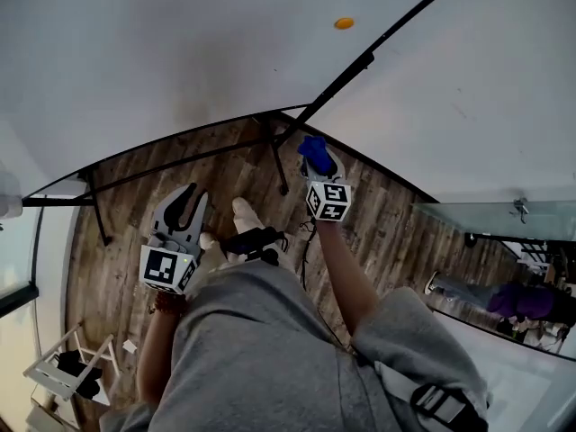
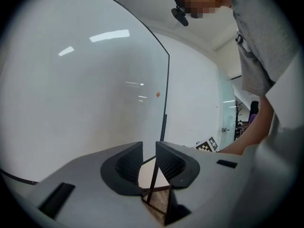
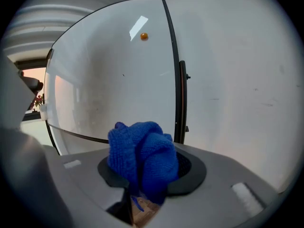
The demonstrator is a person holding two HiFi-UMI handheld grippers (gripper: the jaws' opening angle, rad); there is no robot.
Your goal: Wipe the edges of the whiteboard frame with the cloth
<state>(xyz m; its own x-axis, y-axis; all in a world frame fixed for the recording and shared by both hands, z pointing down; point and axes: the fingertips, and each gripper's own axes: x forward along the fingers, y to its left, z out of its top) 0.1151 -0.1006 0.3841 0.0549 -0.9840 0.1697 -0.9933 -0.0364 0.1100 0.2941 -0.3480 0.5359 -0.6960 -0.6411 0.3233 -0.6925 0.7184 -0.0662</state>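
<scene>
— What does the right gripper (image 1: 318, 162) have?

— Its jaws are clamped on the blue cloth (image 3: 142, 156), a bunched knit wad that bulges out in front of them. In the head view the cloth sits just above the gripper's marker cube (image 1: 328, 201).

— And where is that against the whiteboard (image 1: 180, 52)?

— Near its lower corner, where the dark frame (image 3: 173, 56) along the side meets the bottom edge. The right gripper view shows the side frame rising just behind the cloth; whether cloth and frame touch, I cannot tell.

— The left gripper (image 2: 148, 158)?

— Its jaws stand a narrow gap apart with nothing between them; through the gap only the frame's dark line and a bit of floor show. In the head view it is held lower and to the left, well apart from the right one, over the wooden floor (image 1: 126, 241).

— Anything else on the board?

— A small orange dot (image 1: 344, 23) on the white surface, well away from the cloth. A white wall (image 1: 468, 88) lies beyond the side frame, and the black stand legs (image 1: 94, 205) rest on the floor below the board.
</scene>
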